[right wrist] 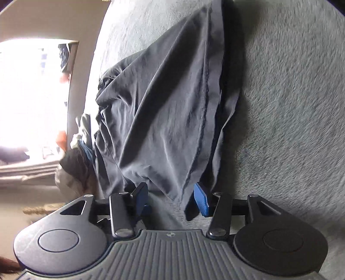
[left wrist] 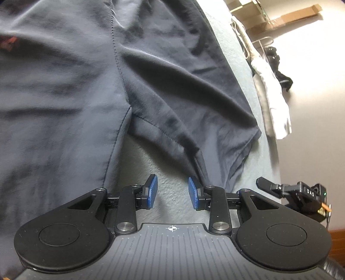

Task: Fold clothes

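Observation:
A dark navy garment (left wrist: 90,86) with stitched seams lies creased on a grey textured surface (left wrist: 170,168). In the left wrist view my left gripper (left wrist: 172,192) is open with blue pads, empty, just short of the garment's folded corner (left wrist: 189,146). In the right wrist view the same garment (right wrist: 163,112) lies bunched lengthways. My right gripper (right wrist: 172,197) is open, and a lower corner of the cloth (right wrist: 185,200) lies between the blue pads without being clamped.
A white cloth (left wrist: 271,92) and a black object (left wrist: 278,66) lie past the surface's right edge, with cardboard (left wrist: 286,17) behind. The other gripper (left wrist: 301,193) shows at right. In the right wrist view a pile of clothes (right wrist: 75,155) lies left, near a bright window (right wrist: 32,97).

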Action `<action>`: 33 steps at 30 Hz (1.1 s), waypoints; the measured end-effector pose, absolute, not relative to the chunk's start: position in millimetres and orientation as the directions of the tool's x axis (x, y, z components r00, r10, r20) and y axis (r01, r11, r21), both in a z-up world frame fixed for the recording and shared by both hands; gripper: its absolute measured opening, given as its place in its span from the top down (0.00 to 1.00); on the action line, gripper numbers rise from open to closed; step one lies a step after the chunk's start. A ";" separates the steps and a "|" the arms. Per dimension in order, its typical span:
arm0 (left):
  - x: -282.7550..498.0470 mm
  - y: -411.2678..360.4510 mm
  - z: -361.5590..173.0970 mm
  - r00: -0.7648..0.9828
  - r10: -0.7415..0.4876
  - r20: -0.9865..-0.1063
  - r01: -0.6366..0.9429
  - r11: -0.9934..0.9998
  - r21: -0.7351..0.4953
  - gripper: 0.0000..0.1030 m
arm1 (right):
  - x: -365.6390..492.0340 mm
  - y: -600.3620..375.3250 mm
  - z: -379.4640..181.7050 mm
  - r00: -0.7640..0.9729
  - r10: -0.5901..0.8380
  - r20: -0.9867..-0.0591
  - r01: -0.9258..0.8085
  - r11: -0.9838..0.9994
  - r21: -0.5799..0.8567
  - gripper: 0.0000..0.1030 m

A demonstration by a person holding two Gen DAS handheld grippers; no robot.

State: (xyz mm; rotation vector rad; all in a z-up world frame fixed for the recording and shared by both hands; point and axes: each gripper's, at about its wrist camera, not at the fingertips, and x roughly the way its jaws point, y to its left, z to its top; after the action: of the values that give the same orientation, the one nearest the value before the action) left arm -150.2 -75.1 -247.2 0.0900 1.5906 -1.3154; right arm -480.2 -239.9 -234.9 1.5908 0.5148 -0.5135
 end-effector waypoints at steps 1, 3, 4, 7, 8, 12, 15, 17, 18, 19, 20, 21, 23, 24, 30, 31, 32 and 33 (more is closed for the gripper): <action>-151.4 -76.1 -247.0 -0.472 -0.511 -0.719 0.609 0.401 -0.684 0.70 | -477.2 -238.9 -236.4 0.800 0.028 -0.599 0.599 -0.079 0.797 0.51; -154.2 -77.5 -246.9 -0.472 -0.510 -0.719 0.608 0.402 -0.685 0.70 | -471.6 -238.2 -239.2 0.795 0.040 -0.605 0.606 -0.077 0.792 0.51; -155.8 -77.7 -247.1 -0.474 -0.509 -0.718 0.607 0.402 -0.686 0.70 | -468.8 -238.2 -240.4 0.789 0.049 -0.613 0.615 -0.072 0.785 0.51; -160.4 -78.4 -248.7 -0.477 -0.502 -0.722 0.613 0.399 -0.682 0.70 | -463.2 -238.9 -246.4 0.768 0.079 -0.635 0.640 -0.066 0.766 0.51; -161.4 -78.6 -249.3 -0.476 -0.499 -0.724 0.615 0.400 -0.679 0.70 | -461.1 -239.2 -248.5 0.760 0.088 -0.644 0.650 -0.064 0.757 0.51; -162.2 -77.9 -250.6 -0.472 -0.498 -0.728 0.619 0.401 -0.675 0.70 | -456.9 -237.9 -257.5 0.749 0.118 -0.652 0.661 -0.068 0.747 0.51; -161.7 -77.4 -249.6 -0.466 -0.498 -0.731 0.620 0.406 -0.671 0.70 | -455.8 -235.1 -260.1 0.743 0.141 -0.654 0.666 -0.067 0.743 0.51; -161.8 -77.4 -248.5 -0.463 -0.499 -0.733 0.622 0.406 -0.670 0.70 | -459.0 -233.1 -259.6 0.749 0.136 -0.649 0.661 -0.078 0.746 0.51; -162.5 -77.6 -247.6 -0.459 -0.500 -0.735 0.628 0.403 -0.666 0.70 | -461.0 -232.1 -260.0 0.753 0.133 -0.645 0.657 -0.087 0.749 0.51; -163.4 -77.9 -246.7 -0.454 -0.501 -0.737 0.634 0.400 -0.662 0.70 | -463.0 -231.2 -260.5 0.756 0.131 -0.641 0.653 -0.095 0.751 0.51; -164.2 -78.1 -245.8 -0.449 -0.501 -0.740 0.640 0.397 -0.657 0.70 | -464.8 -230.3 -261.0 0.760 0.128 -0.638 0.650 -0.103 0.753 0.51; -165.5 -78.0 -244.2 -0.436 -0.506 -0.744 0.652 0.393 -0.649 0.70 | -465.5 -229.8 -262.3 0.763 0.124 -0.635 0.646 -0.110 0.755 0.51; -169.6 -78.4 -241.9 -0.418 -0.510 -0.752 0.678 0.377 -0.631 0.70 | -466.9 -228.9 -264.6 0.770 0.116 -0.628 0.638 -0.122 0.760 0.51; -171.8 -78.7 -241.2 -0.414 -0.508 -0.755 0.691 0.365 -0.624 0.70 | -466.5 -229.1 -264.9 0.778 0.107 -0.619 0.628 -0.125 0.768 0.51; -182.7 -79.7 -240.6 -0.414 -0.492 -0.766 0.724 0.333 -0.605 0.70 | -451.5 -233.5 -256.1 0.772 0.099 -0.628 0.632 -0.011 0.775 0.96; -183.6 -79.4 -240.0 -0.416 -0.493 -0.764 0.726 0.326 -0.605 0.70 | -448.5 -234.8 -252.5 0.759 0.100 -0.643 0.645 0.018 0.764 0.99; -184.4 -78.9 -238.7 -0.415 -0.494 -0.764 0.734 0.315 -0.602 0.70 | -446.1 -236.6 -247.5 0.753 0.096 -0.651 0.650 0.046 0.759 0.99; -185.3 -78.6 -237.6 -0.416 -0.494 -0.763 0.740 0.304 -0.600 0.70 | -446.9 -240.7 -236.2 0.775 0.081 -0.627 0.622 0.074 0.779 0.99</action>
State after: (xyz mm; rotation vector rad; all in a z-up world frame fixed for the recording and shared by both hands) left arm -185.3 -78.6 -237.6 0.2409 1.4519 -1.3870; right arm -446.9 -240.8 -236.2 1.4601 0.6063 -0.4458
